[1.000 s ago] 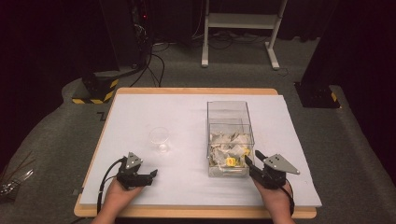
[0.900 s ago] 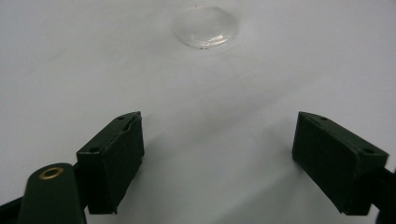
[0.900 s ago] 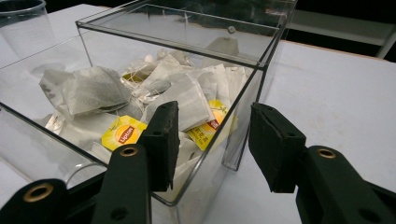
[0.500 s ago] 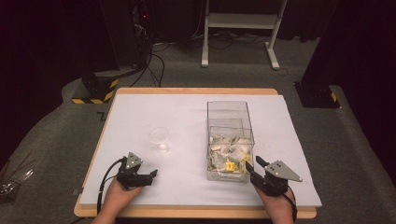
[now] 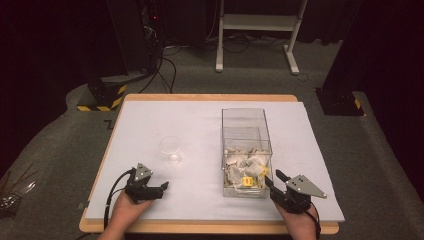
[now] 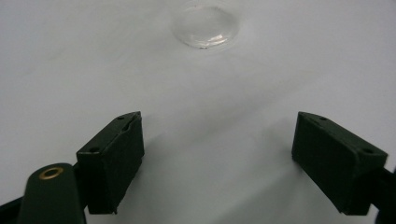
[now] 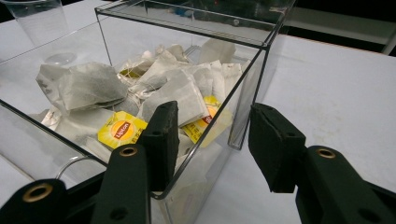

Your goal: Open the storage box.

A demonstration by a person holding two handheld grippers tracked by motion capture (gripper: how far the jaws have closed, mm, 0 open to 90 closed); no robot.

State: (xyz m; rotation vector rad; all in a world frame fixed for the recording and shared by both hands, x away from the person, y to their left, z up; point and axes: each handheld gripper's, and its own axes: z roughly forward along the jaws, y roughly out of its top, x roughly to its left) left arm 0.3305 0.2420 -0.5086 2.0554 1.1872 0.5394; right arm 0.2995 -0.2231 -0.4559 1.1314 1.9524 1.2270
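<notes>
Moved: right gripper (image 5: 272, 181) edges nearer the clear plastic box (image 5: 246, 120)'s near right corner; left gripper (image 5: 162, 188) stays put.
Right jaws: narrowed, straddling that corner, pinching nothing.
Left jaws: spread, empty.
Box: right of centre on white table cover (image 5: 200, 120), holding paper tea bags (image 7: 177, 91).
Clear plastic cup (image 5: 171, 150): beyond left gripper.

A clear, open-topped box (image 5: 247, 131) stands upright on the white table cover, right of centre; its near half holds a loose heap of paper tea bags (image 7: 161, 88), some with yellow tags (image 7: 122, 129), lying every way; a small clear cup (image 5: 171, 149) stands upright to the box's left, well apart from it, seemingly empty
</notes>
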